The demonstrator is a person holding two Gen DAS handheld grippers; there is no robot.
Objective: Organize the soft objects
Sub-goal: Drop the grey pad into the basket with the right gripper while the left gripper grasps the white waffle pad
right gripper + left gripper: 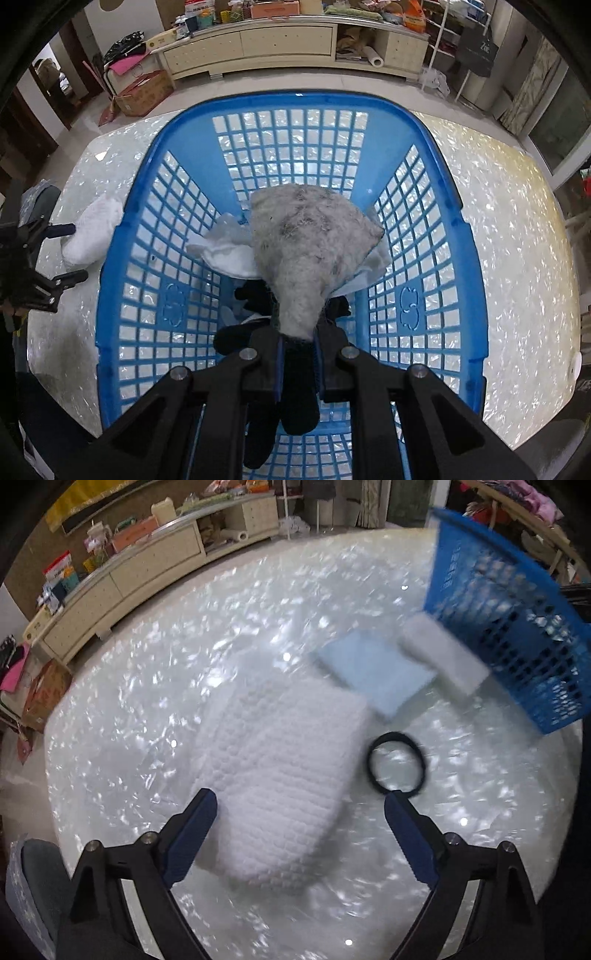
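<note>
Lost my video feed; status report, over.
Right gripper shut on grey furry cloth, over blue basket. Left gripper open above white knitted cloth. Black ring beside it; nothing blocking.

Motion blur smears the left wrist view: the white knitted cloth (280, 771), the pale blue folded cloth (373, 672) and the white rectangular sponge block (443, 657) lose their edges. The blue plastic lattice basket (517, 627) is cut off at the frame's right side. In the right wrist view, the grey fuzzy cloth (306, 243) hides most of the crumpled white cloth (229, 251) and the black fabric pieces (255, 295) beneath it.
</note>
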